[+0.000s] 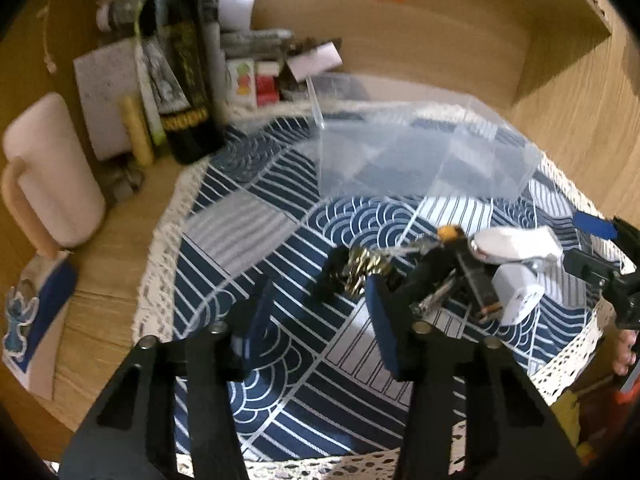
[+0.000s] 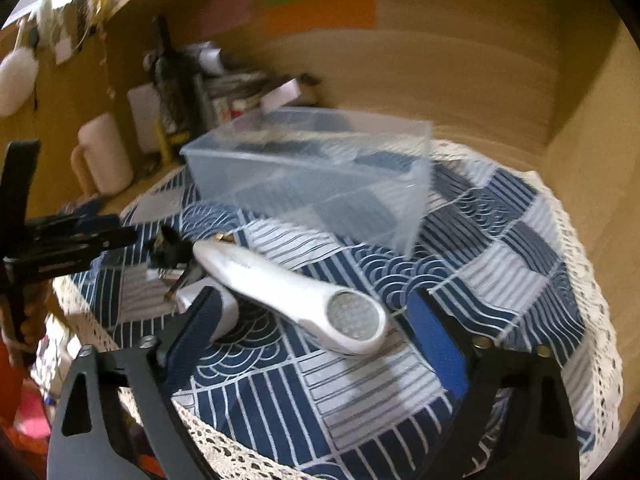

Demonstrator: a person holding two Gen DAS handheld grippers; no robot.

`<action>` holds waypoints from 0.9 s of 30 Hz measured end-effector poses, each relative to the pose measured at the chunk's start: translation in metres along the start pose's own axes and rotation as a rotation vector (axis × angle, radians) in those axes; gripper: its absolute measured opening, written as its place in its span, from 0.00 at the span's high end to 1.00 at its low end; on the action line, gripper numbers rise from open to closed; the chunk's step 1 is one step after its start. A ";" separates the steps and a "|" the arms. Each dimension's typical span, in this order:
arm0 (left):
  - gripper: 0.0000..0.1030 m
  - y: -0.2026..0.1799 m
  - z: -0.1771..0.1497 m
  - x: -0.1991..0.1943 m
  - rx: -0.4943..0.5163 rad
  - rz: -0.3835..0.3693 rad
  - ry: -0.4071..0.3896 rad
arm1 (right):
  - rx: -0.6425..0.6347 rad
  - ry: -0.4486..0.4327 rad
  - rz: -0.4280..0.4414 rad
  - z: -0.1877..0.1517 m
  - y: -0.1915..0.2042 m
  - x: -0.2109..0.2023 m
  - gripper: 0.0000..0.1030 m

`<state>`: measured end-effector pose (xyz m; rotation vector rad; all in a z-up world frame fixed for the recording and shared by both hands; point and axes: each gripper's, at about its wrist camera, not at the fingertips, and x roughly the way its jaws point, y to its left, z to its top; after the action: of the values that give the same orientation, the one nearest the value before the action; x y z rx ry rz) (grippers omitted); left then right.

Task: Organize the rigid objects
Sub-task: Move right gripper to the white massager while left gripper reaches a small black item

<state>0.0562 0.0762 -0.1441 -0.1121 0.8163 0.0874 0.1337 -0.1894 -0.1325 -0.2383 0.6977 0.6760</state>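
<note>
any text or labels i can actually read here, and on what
None can be read.
Dark bottle: gold lettering on its label, too blurred.
Small boxes behind the clear plastic box: coloured print, too small.
Blue and white packet: a cartoon figure, no legible words.
White handheld device: faint marks on its handle, unreadable.

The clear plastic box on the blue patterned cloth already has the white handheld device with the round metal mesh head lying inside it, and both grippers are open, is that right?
Not quite. The white handheld device with the round metal mesh head lies outside the clear plastic box, on the blue patterned cloth in front of it; the right wrist view shows this. Both the right gripper and left gripper are open.
</note>
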 end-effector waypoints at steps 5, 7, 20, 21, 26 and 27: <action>0.55 -0.003 0.004 0.012 0.021 -0.029 0.021 | -0.050 0.069 -0.018 0.004 0.000 0.023 0.19; 0.55 -0.004 0.007 0.018 0.027 -0.039 0.030 | -0.042 0.085 -0.025 0.003 -0.004 0.029 0.24; 0.55 -0.016 0.016 0.030 0.082 -0.079 0.041 | 0.060 0.126 -0.012 -0.006 -0.025 0.034 0.55; 0.55 -0.015 0.016 0.030 0.078 -0.079 0.045 | 0.062 0.125 -0.015 -0.008 -0.026 0.031 0.56; 0.55 0.002 0.010 0.022 0.044 -0.086 0.053 | 0.096 0.127 -0.034 -0.018 -0.039 0.017 0.58; 0.55 0.004 0.008 0.021 0.041 -0.089 0.057 | 0.106 0.128 -0.034 -0.019 -0.042 0.015 0.58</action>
<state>0.0760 0.0821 -0.1542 -0.1128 0.8679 -0.0167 0.1597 -0.2222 -0.1578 -0.1967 0.8479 0.5932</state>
